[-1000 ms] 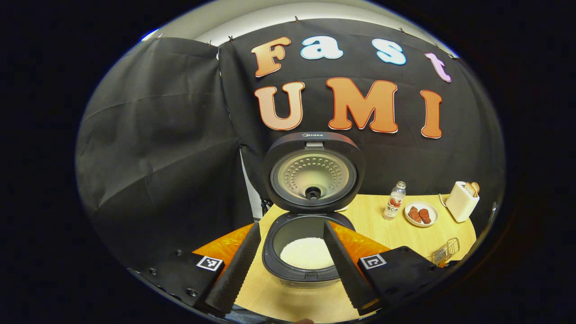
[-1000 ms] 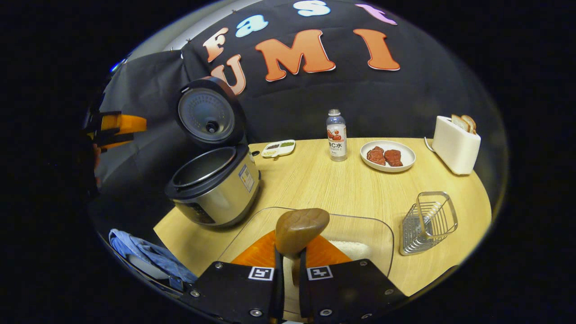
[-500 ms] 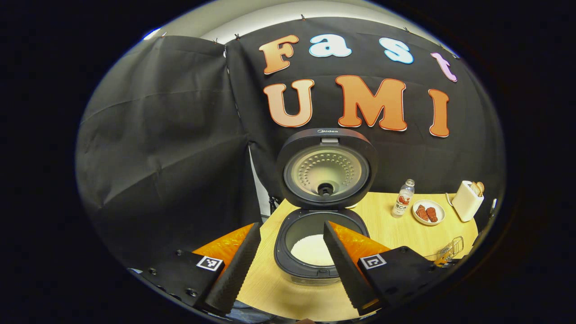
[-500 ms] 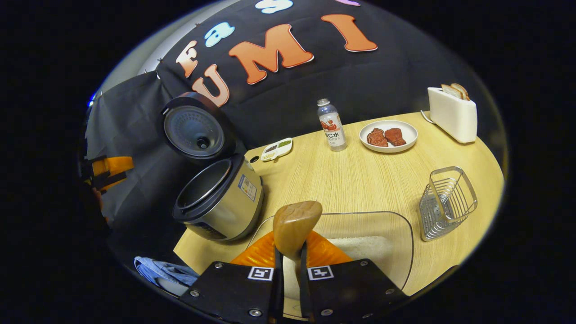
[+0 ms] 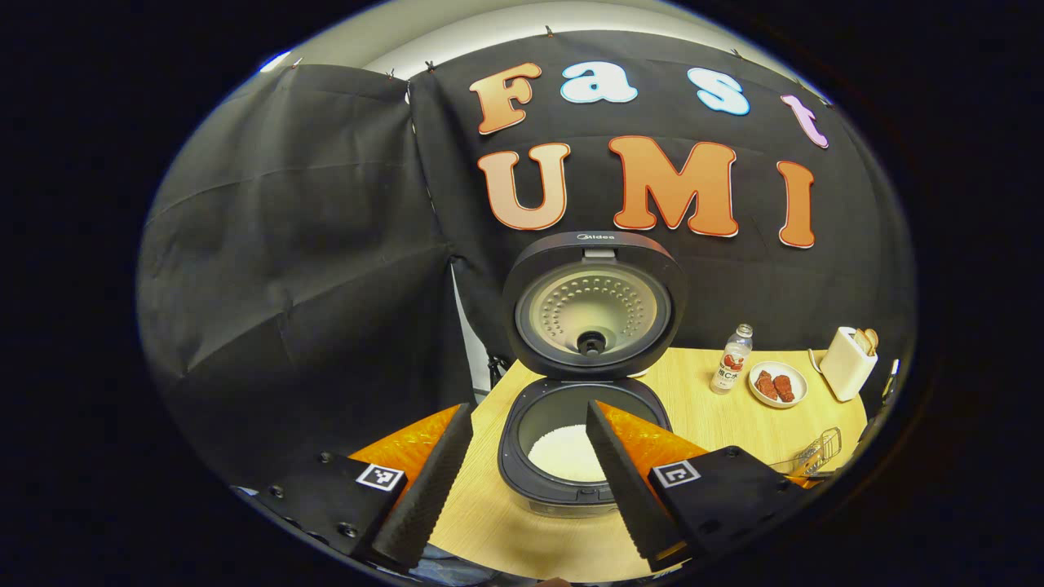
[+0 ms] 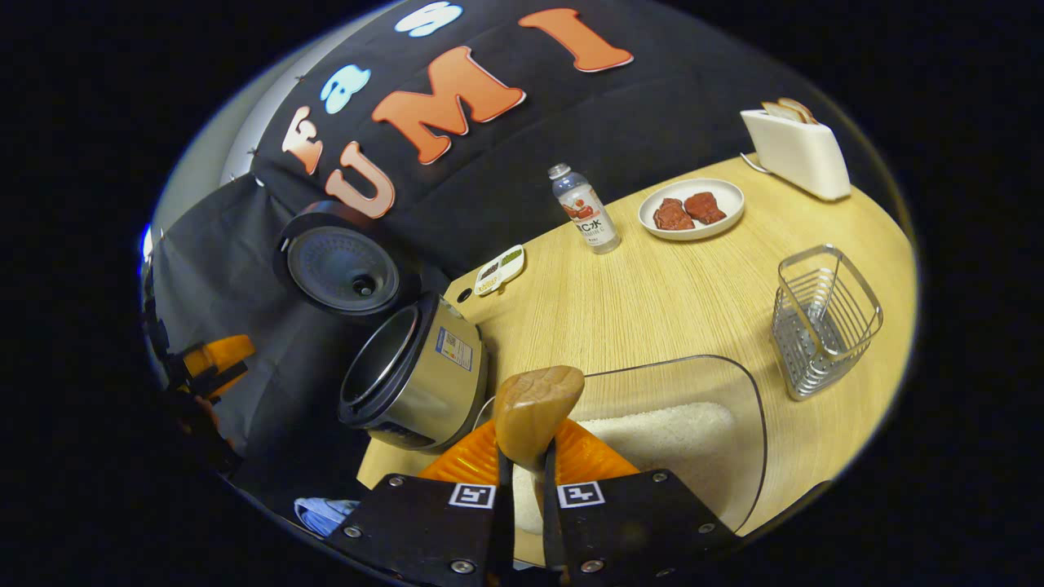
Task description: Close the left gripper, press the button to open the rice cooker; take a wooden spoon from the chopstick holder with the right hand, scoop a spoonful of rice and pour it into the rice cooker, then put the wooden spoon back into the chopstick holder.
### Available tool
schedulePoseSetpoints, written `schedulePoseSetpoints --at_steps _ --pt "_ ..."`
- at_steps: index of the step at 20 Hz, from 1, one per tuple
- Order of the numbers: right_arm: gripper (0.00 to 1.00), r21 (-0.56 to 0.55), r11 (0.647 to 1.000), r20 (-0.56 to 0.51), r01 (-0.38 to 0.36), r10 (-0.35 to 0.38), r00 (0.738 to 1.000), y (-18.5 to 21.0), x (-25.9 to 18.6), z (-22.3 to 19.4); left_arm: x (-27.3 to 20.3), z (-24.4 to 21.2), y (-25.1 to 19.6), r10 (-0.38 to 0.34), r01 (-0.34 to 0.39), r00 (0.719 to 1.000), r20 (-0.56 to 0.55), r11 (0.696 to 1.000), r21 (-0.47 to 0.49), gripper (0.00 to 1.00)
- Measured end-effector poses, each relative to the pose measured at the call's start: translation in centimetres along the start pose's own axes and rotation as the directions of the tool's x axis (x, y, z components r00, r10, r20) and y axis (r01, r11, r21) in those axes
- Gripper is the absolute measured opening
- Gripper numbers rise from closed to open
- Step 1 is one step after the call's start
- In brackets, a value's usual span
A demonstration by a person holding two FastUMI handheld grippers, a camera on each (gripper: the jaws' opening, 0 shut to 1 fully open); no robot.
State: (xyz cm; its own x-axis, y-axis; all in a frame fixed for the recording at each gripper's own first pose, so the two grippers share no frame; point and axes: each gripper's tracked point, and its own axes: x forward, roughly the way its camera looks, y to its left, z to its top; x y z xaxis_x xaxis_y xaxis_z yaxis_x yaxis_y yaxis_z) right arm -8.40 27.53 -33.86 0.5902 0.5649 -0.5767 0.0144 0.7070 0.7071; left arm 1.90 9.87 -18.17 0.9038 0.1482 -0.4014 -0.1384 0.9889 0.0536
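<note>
Your table (image 6: 652,302) carries everything, w/ the rice cooker (image 6: 420,379) as the anchor at its left end. The cooker's lid (image 5: 594,303) stands fully up, and in the left gripper view white rice (image 5: 565,452) lies in the inner pot. Just right of the cooker, at the near edge, sits the clear rice tub (image 6: 693,424) w/ rice in it. Well right of the cooker, past the tub, the wire chopstick holder (image 6: 825,320) stands upright. Behind it, far from the cooker, is the white toaster (image 6: 795,149) w/ bread in its slots. Between toaster and cooker are the plate (image 6: 692,209) w/ two reddish pieces and a bottle (image 6: 585,209); a small tray (image 6: 499,269) lies just behind the cooker.

Your left gripper (image 5: 522,477) hangs in front of the cooker, jaws released and spread wide, nothing between them. Your right gripper (image 6: 522,522) is over the tub, jaws clenched on the wooden spoon (image 6: 532,412), its bowl sticking up beyond the tips, beside the cooker.
</note>
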Motion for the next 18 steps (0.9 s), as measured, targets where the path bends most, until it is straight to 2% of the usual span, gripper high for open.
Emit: schedulePoseSetpoints --at_steps 1,2,3,4,6,7,8,10,11,12,13,14,15,18 --pt "0.14 0.046 0.999 -0.002 -0.007 0.007 1.0 0.0 -0.1 0.0 0.0 -0.1 0.0 -0.001 0.001 1.0 0.0 1.0 -0.001 0.95" --pt "0.14 0.084 0.996 -0.001 -0.014 0.015 1.0 -0.3 -0.1 0.1 0.0 0.0 0.0 -0.002 0.002 1.0 0.0 1.0 -0.001 1.0" --pt "0.13 0.124 0.992 0.0 -0.021 0.021 1.0 -0.6 -0.2 0.1 0.0 0.0 0.0 -0.001 0.001 1.0 0.002 1.0 0.0 0.95" --pt "0.14 0.165 0.986 0.0 -0.025 0.025 1.0 -0.9 -0.1 0.2 0.1 0.1 -0.1 -0.001 0.001 1.0 0.003 1.0 0.001 1.0" --pt "0.14 0.23 0.972 0.0 -0.034 0.035 0.999 -1.4 -0.1 0.1 0.0 0.4 -0.2 -0.003 0.003 1.0 0.007 1.0 0.003 1.0" --pt "0.1 0.264 0.964 -0.001 -0.039 0.041 0.999 -1.6 0.0 0.1 0.0 0.3 -0.5 -0.005 0.004 1.0 0.01 1.0 0.005 1.0" --pt "0.13 0.294 0.955 -0.001 -0.046 0.048 0.999 -1.7 0.0 0.1 0.1 0.6 -0.6 -0.008 0.008 1.0 0.013 1.0 0.007 1.0" --pt "0.14 0.325 0.944 0.007 -0.06 0.061 0.998 -1.9 -0.1 0.4 0.1 0.8 -1.1 -0.013 0.013 1.0 0.018 1.0 0.01 1.0" --pt "0.13 0.333 0.94 0.007 -0.07 0.071 0.997 -1.9 -0.3 0.4 0.0 0.9 -1.4 -0.016 0.016 1.0 0.019 1.0 0.011 0.95" --pt "0.13 0.341 0.937 0.007 -0.074 0.076 0.997 -2.1 -0.3 0.6 0.0 1.1 -1.5 -0.019 0.019 1.0 0.023 1.0 0.012 1.0" --pt "0.13 0.352 0.932 0.01 -0.084 0.086 0.996 -2.1 -0.5 0.6 -0.1 1.3 -1.8 -0.022 0.021 0.999 0.025 1.0 0.015 0.95" --pt "0.13 0.36 0.928 0.013 -0.093 0.094 0.995 -2.2 -0.7 0.8 -0.1 1.4 -1.9 -0.022 0.021 0.999 0.027 1.0 0.018 1.0" --pt "0.13 0.369 0.924 0.018 -0.101 0.101 0.995 -2.3 -0.9 1.1 -0.1 1.5 -2.1 -0.022 0.022 0.999 0.029 1.0 0.021 0.95" --pt "0.13 0.405 0.909 0.018 -0.099 0.1 0.995 -3.4 -1.4 1.9 -0.3 1.7 -2.3 -0.023 0.022 0.999 0.033 0.999 0.027 0.95"
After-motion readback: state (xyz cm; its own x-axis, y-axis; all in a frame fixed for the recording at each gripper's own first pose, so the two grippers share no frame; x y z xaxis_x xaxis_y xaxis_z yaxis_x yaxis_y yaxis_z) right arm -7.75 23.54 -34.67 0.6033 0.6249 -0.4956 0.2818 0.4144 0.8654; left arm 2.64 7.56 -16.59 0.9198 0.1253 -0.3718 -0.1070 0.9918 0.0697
